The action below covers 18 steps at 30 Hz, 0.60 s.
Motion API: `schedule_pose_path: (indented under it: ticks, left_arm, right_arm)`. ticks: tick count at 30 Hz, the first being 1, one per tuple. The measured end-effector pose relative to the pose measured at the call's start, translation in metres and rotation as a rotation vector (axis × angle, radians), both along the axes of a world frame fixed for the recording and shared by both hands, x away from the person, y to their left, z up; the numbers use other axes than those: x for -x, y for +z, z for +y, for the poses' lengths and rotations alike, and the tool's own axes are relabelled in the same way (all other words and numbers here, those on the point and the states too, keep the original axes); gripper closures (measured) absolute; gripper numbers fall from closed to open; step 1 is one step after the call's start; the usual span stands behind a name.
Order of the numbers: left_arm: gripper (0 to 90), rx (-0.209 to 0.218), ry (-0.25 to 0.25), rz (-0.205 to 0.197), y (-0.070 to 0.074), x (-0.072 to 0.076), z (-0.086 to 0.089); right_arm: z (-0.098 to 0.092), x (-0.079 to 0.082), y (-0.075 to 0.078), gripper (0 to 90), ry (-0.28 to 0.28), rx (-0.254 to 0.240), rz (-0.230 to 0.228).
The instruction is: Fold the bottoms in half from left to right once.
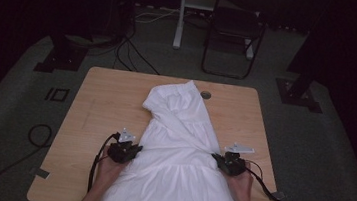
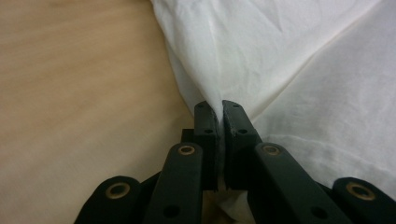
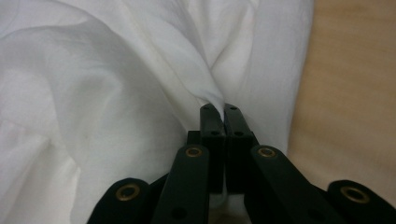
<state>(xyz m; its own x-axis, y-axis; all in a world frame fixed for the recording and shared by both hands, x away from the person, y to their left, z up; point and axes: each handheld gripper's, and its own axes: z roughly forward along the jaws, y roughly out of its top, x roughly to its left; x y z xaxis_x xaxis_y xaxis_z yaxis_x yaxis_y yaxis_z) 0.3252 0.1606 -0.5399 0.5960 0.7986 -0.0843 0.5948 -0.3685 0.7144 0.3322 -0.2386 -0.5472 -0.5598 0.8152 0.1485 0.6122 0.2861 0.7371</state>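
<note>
Pinching white cloth (image 1: 177,145) at both side edges, each gripper clamped tight on a fold. Left gripper (image 1: 133,149) at the cloth's left edge, jaws pressed together on a thin ridge of fabric, seen close in the left gripper view (image 2: 219,105), with bare table (image 2: 84,93) to the left of the jaws. Right gripper (image 1: 218,160) at the cloth's right edge, jaws likewise pressed together on a pulled-up pleat (image 3: 218,106), wood showing to the right. Spread lengthwise down the middle of the table (image 1: 106,98), with the narrow top near the far edge beside a round hole (image 1: 206,94), widening toward the near edge and draping over it between the forearms. Creased into diagonal folds running from each pinch toward the top. Trailing from each gripper, a black cable (image 1: 94,164) toward the near edge. Beyond the table, a dark floor and a chair (image 1: 234,31).
</note>
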Motion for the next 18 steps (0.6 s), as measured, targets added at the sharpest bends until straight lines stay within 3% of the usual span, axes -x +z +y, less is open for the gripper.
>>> schedule_pose_path:
  ticks: [2, 4, 6, 7, 9, 11, 15, 18]
  left_arm:
    - [85.9, -0.011, -0.012, -0.015, 0.0, 0.005, -0.002]
    - [85.2, 0.02, -0.008, -0.005, -0.002, 0.002, -0.001]
    - [84.6, 0.021, -0.006, -0.005, -0.002, 0.0, -0.001]
    - [84.5, 0.017, -0.006, -0.009, -0.002, -0.001, -0.002]
    - [84.4, 0.018, -0.005, -0.015, -0.002, -0.002, -0.003]
    - [83.7, 0.021, -0.001, -0.016, -0.003, -0.004, -0.004]
    - [82.7, 0.018, 0.002, -0.025, -0.003, -0.004, -0.005]
    - [80.0, 0.019, 0.01, -0.029, -0.004, -0.004, -0.004]
  right_arm:
    - [-0.001, 0.012, 0.003, 88.9, 0.023, 0.014, 0.032]
    - [-0.003, 0.012, 0.009, 84.5, 0.037, 0.034, 0.064]
    - [-0.004, 0.008, 0.017, 70.3, 0.032, 0.03, 0.036]
    - [-0.004, 0.003, 0.025, 62.9, 0.019, 0.033, -0.008]
    - [0.001, -0.007, 0.039, 58.1, 0.019, 0.014, -0.061]
    - [0.013, -0.019, 0.049, 54.7, 0.057, -0.007, -0.096]
    - [0.053, -0.042, 0.052, 49.4, 0.148, -0.01, -0.108]
    - [0.081, -0.055, 0.044, 42.8, 0.178, 0.042, -0.095]
